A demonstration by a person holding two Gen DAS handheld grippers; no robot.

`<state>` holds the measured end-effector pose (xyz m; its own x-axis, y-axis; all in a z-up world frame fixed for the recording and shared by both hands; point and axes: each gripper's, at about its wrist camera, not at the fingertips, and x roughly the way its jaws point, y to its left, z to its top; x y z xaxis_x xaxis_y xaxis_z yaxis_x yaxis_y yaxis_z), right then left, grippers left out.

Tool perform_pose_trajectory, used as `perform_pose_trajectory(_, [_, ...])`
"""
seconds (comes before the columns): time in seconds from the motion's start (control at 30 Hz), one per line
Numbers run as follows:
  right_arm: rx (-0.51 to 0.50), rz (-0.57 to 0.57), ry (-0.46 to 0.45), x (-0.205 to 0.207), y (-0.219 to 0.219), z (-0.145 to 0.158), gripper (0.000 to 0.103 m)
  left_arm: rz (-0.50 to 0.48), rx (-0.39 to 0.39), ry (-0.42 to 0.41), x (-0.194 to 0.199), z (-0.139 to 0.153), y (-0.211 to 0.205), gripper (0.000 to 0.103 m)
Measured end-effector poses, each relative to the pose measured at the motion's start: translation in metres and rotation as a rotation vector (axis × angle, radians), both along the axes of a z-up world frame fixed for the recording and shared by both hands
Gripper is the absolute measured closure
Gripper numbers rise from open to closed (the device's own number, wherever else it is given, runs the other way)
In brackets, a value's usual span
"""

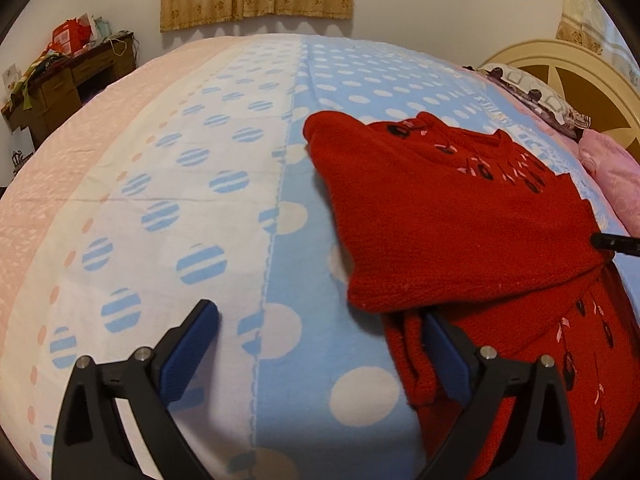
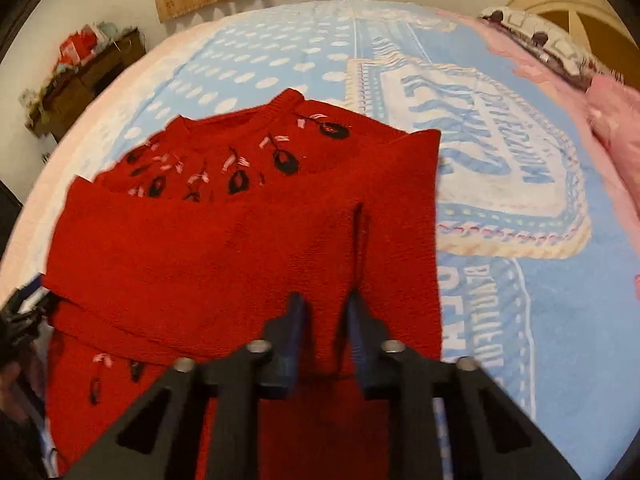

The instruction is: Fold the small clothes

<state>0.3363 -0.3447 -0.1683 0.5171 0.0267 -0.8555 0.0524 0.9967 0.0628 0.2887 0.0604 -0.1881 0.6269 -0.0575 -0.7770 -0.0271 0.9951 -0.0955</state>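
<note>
A red knitted sweater [image 1: 460, 220] with dark and pink embroidered flowers lies on the bed, one part folded over across its body. My left gripper [image 1: 320, 320] hovers open at the sweater's left edge. Its right finger [image 1: 444, 356] rests against a rolled red edge, and only bedspread lies between the pads. In the right wrist view my right gripper [image 2: 326, 300] is shut on a pinch of the red sweater [image 2: 200, 260], and a crease runs up from its pads. The right gripper's black tip [image 1: 616, 244] shows at the sweater's right side.
The bedspread [image 1: 200, 160] is blue, white and pink with dots, and has a lettered panel [image 2: 480, 152] to the sweater's right. Pillows [image 1: 536, 96] and a pink cushion [image 1: 612, 176] lie by the headboard [image 1: 580, 76]. A cluttered wooden desk [image 1: 72, 80] stands beyond the bed's far left.
</note>
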Motion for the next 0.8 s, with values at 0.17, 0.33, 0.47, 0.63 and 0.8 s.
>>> perform_pose_trajectory(0.17, [-0.047, -0.005, -0.11, -0.015, -0.005, 0.03, 0.096, 0.001, -0.013, 0.002, 0.001, -0.001, 0.003, 0.002])
perform_pose_trajectory(0.33, [-0.072, -0.064, -0.104, -0.012, -0.022, 0.029, 0.097, 0.004, -0.01, 0.006, 0.001, -0.001, 0.002, 0.0])
perform_pose_trajectory(0.47, [-0.085, -0.086, -0.056, -0.008, -0.029, 0.004, 0.097, 0.01, -0.009, 0.01, 0.001, -0.001, 0.003, 0.0])
perform_pose_trajectory(0.63, [-0.107, -0.057, -0.072, -0.012, -0.025, 0.008, 0.09, 0.016, -0.024, 0.004, -0.008, 0.007, 0.005, 0.0])
perform_pose_trajectory(0.8, [-0.119, -0.042, -0.123, -0.022, -0.022, 0.03, 0.047, 0.007, -0.039, -0.101, -0.034, 0.044, 0.006, 0.0])
